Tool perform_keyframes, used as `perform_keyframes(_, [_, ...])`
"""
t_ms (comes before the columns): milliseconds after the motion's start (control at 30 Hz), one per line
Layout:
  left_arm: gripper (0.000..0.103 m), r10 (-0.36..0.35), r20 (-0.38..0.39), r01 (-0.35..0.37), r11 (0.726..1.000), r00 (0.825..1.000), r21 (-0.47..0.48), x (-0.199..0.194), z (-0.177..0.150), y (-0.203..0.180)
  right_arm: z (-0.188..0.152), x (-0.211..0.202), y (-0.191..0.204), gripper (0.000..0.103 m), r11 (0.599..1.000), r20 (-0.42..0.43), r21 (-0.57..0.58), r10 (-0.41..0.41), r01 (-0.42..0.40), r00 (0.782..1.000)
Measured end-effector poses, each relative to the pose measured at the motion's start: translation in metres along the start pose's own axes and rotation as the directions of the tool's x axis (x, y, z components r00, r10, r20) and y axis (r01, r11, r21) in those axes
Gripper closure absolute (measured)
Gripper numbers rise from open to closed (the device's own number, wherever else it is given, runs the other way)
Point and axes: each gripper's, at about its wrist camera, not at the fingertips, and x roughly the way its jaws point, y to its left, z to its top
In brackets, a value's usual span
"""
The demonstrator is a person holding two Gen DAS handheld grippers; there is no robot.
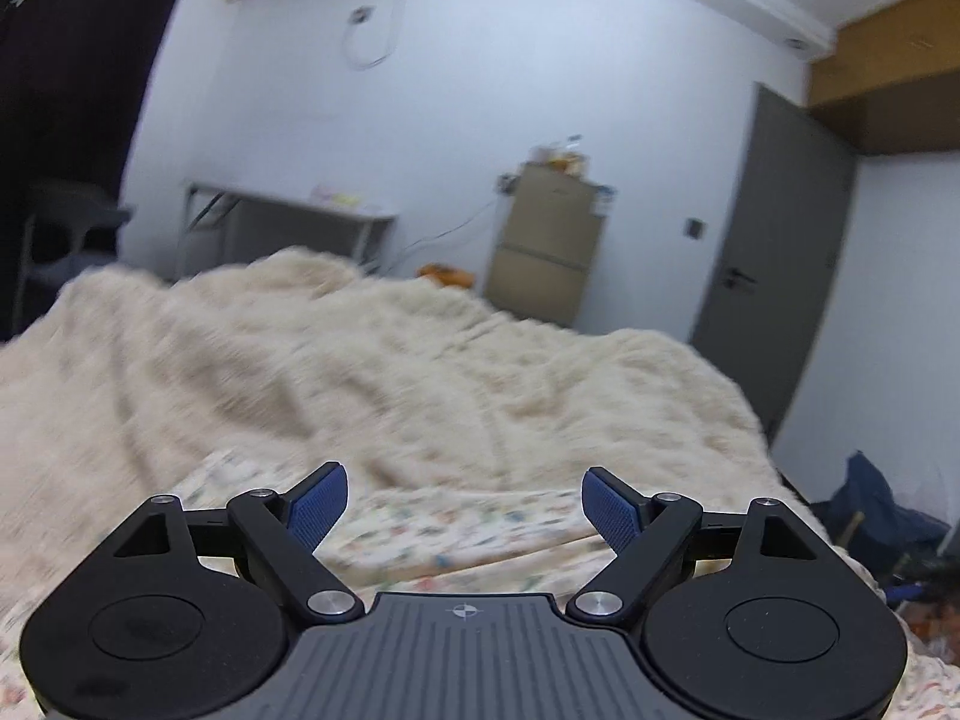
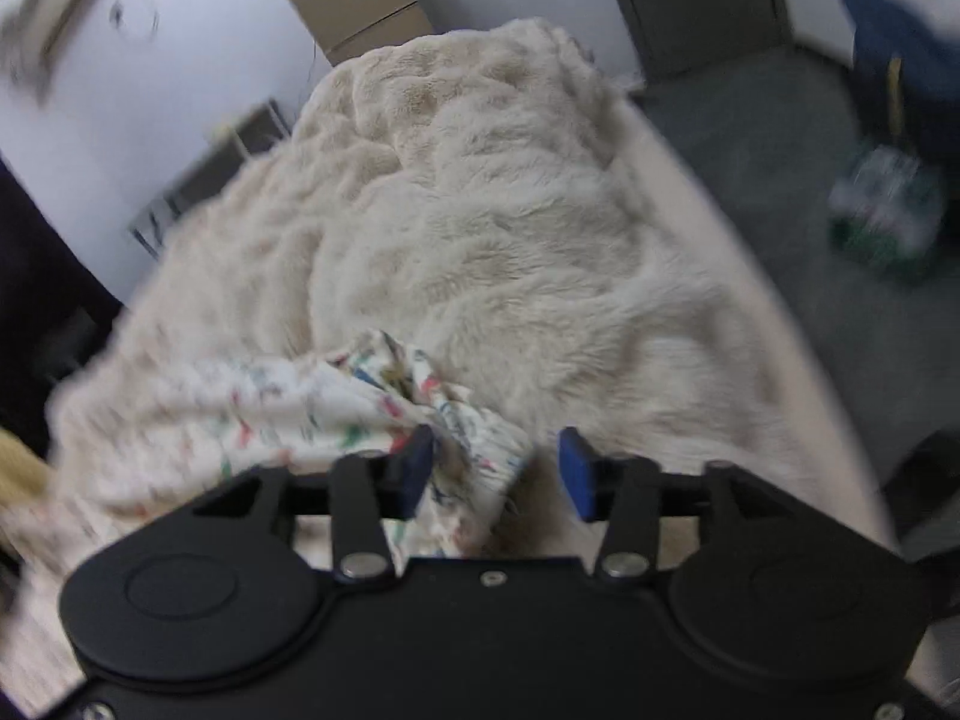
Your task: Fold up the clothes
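Partly, the white cotton garment with small multicoloured print (image 2: 288,414) is hidden beneath both tool bodies, and its outline is blurred (right view especially). It is spread on the cream shaggy fleece blanket (image 1: 372,360). The left gripper (image 1: 463,504) is held wide open above flat cloth, nothing between its jaws. The right gripper (image 2: 495,474) is parted, a bunched fold lying between its blue pads (image 2: 414,468).
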Motion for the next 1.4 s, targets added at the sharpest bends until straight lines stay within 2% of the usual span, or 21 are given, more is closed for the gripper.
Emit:
perform_keyframes(67, [0.021, 0.017, -0.001, -0.017, 0.999, 1.0, -0.027, -0.01, -0.001, 0.024, -0.01, -0.036, 0.01, 0.043, 0.996, -0.022, -0.068, 0.059, -0.06, 0.998])
perform_keyframes(100, [0.021, 0.001, -0.002, -0.001, 1.0, 1.0, -0.014, -0.017, -0.001, 0.031, -0.012, -0.045, 0.013, 0.041, 0.993, -0.029, -0.086, 0.078, -0.08, 0.997])
perform_keyframes(133, [0.018, -0.011, -0.001, 0.011, 1.0, 1.0, 0.006, -0.024, 0.0, 0.035, -0.02, -0.073, 0.024, 0.038, 0.977, -0.043, -0.17, 0.125, -0.13, 0.991])
perform_keyframes(167, [0.015, -0.022, 0.0, 0.022, 0.998, 1.0, 0.06, -0.033, 0.001, 0.041, -0.023, -0.079, 0.026, 0.034, 0.971, -0.044, -0.194, 0.131, -0.137, 0.99])
perform_keyframes(233, [0.015, -0.004, -0.007, 0.005, 0.995, 1.0, 0.104, -0.041, 0.004, 0.046, -0.044, -0.124, 0.05, 0.028, 0.9, -0.049, -0.4, 0.166, -0.172, 0.985])
perform_keyframes(267, [0.015, 0.039, -0.011, -0.037, 0.988, 0.999, 0.147, -0.047, 0.006, 0.054, -0.048, -0.132, 0.056, 0.026, 0.882, -0.05, -0.436, 0.174, -0.178, 0.984])
perform_keyframes(333, [0.013, 0.078, -0.013, -0.075, 0.984, 0.997, 0.162, -0.054, 0.006, 0.062, -0.076, -0.164, 0.08, 0.026, 0.786, -0.066, -0.582, 0.212, -0.21, 0.975])
perform_keyframes(367, [0.013, 0.124, -0.026, -0.118, 0.978, 0.992, 0.174, -0.054, 0.005, 0.072, -0.086, -0.17, 0.088, 0.026, 0.75, -0.071, -0.629, 0.209, -0.207, 0.975])
perform_keyframes(467, [0.013, 0.262, -0.06, -0.243, 0.944, 0.963, 0.222, -0.051, -0.001, 0.093, -0.115, -0.179, 0.116, 0.026, 0.622, -0.089, -0.758, 0.196, -0.194, 0.976])
perform_keyframes(567, [0.013, 0.398, -0.091, -0.351, 0.88, 0.913, 0.321, -0.048, -0.009, 0.11, -0.136, -0.166, 0.127, 0.026, 0.555, -0.125, -0.806, 0.181, -0.206, 0.976])
perform_keyframes(600, [0.013, 0.438, -0.102, -0.376, 0.852, 0.893, 0.364, -0.046, -0.013, 0.115, -0.138, -0.163, 0.129, 0.026, 0.549, -0.125, -0.811, 0.174, -0.201, 0.977])
perform_keyframes(733, [0.006, 0.498, -0.157, -0.38, 0.797, 0.853, 0.469, -0.049, -0.027, 0.139, -0.15, -0.134, 0.135, 0.028, 0.53, -0.122, -0.834, 0.091, -0.152, 0.988])
perform_keyframes(833, [0.006, 0.545, -0.244, -0.389, 0.786, 0.802, 0.48, -0.046, -0.041, 0.167, -0.154, -0.134, 0.137, 0.038, 0.514, -0.134, -0.841, 0.107, -0.17, 0.985])
perform_keyframes(867, [0.006, 0.556, -0.247, -0.396, 0.78, 0.794, 0.485, -0.045, -0.043, 0.17, -0.155, -0.135, 0.136, 0.048, 0.503, -0.135, -0.847, 0.113, -0.174, 0.984])
perform_keyframes(900, [0.006, 0.566, -0.25, -0.402, 0.774, 0.785, 0.49, -0.045, -0.045, 0.173, -0.157, -0.137, 0.135, 0.066, 0.491, -0.137, -0.853, 0.119, -0.178, 0.983])
perform_keyframes(933, [0.006, 0.575, -0.256, -0.403, 0.767, 0.777, 0.499, -0.043, -0.047, 0.173, -0.159, -0.142, 0.135, 0.076, 0.461, -0.148, -0.864, 0.148, -0.201, 0.978])
perform_keyframes(967, [0.006, 0.583, -0.262, -0.403, 0.761, 0.769, 0.509, -0.042, -0.049, 0.174, -0.162, -0.145, 0.135, 0.094, 0.431, -0.153, -0.878, 0.164, -0.21, 0.975])
perform_keyframes(1033, [0.006, 0.588, -0.265, -0.4, 0.755, 0.764, 0.52, -0.041, -0.051, 0.173, -0.17, -0.151, 0.135, 0.097, 0.364, -0.123, -0.915, 0.162, -0.176, 0.979])
perform_keyframes(1133, [0.006, 0.566, -0.271, -0.385, 0.771, 0.778, 0.507, -0.039, -0.052, 0.172, -0.174, -0.154, 0.138, 0.098, 0.301, -0.092, -0.945, 0.141, -0.131, 0.986])
perform_keyframes(1267, [0.006, 0.571, -0.267, -0.389, 0.767, 0.776, 0.511, -0.036, -0.051, 0.17, -0.175, -0.159, 0.134, 0.1, 0.266, -0.108, -0.953, 0.143, -0.143, 0.984])
perform_keyframes(1400, [0.006, 0.574, -0.261, -0.397, 0.767, 0.776, 0.504, -0.037, -0.049, 0.169, -0.173, -0.164, 0.126, 0.1, 0.263, -0.134, -0.95, 0.148, -0.169, 0.98])
